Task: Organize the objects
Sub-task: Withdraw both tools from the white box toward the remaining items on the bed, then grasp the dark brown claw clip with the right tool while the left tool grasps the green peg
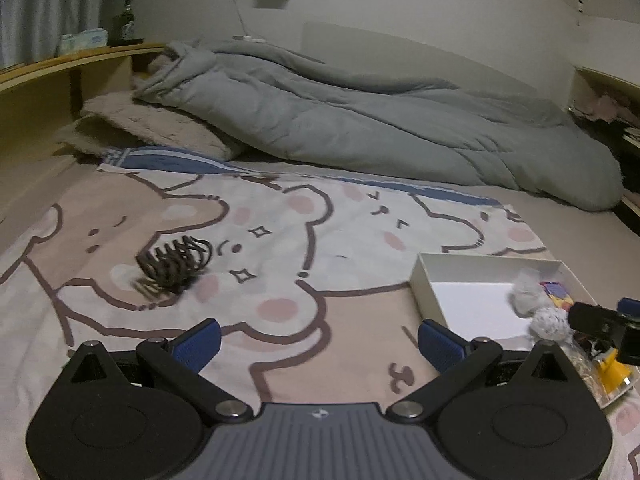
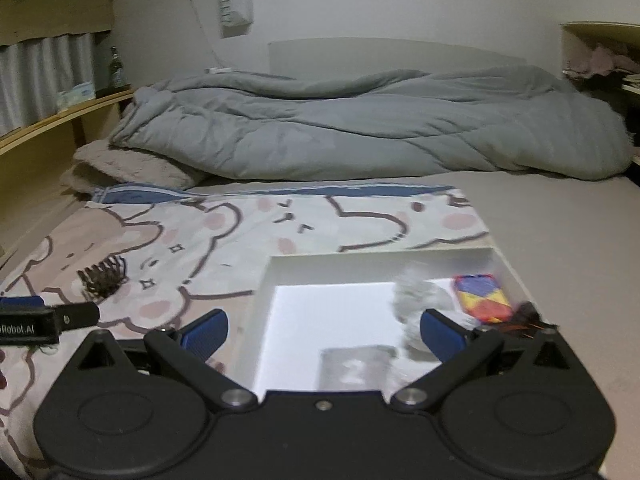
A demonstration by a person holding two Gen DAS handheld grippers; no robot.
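A dark brown hair claw clip [image 1: 174, 266] lies on the cartoon bear blanket [image 1: 280, 240], ahead and left of my left gripper [image 1: 318, 340], which is open and empty. The clip also shows in the right wrist view [image 2: 103, 277]. A white box [image 2: 280, 276] sits at the right and holds grey fluffy pom-poms [image 2: 414, 300], a colourful card pack [image 2: 482, 298] and a grey packet [image 2: 354, 370]. My right gripper [image 2: 322, 334] is open and empty, held over the box. The box [image 1: 424, 280] and pom-poms [image 1: 528, 298] also show in the left wrist view.
A rumpled grey duvet [image 1: 360, 120] and a beige pillow [image 1: 148, 128] lie at the far end of the bed. A wooden shelf [image 1: 60, 64] with a bottle [image 1: 127, 22] runs along the left. A yellow item [image 1: 610, 368] sits by the box's near corner.
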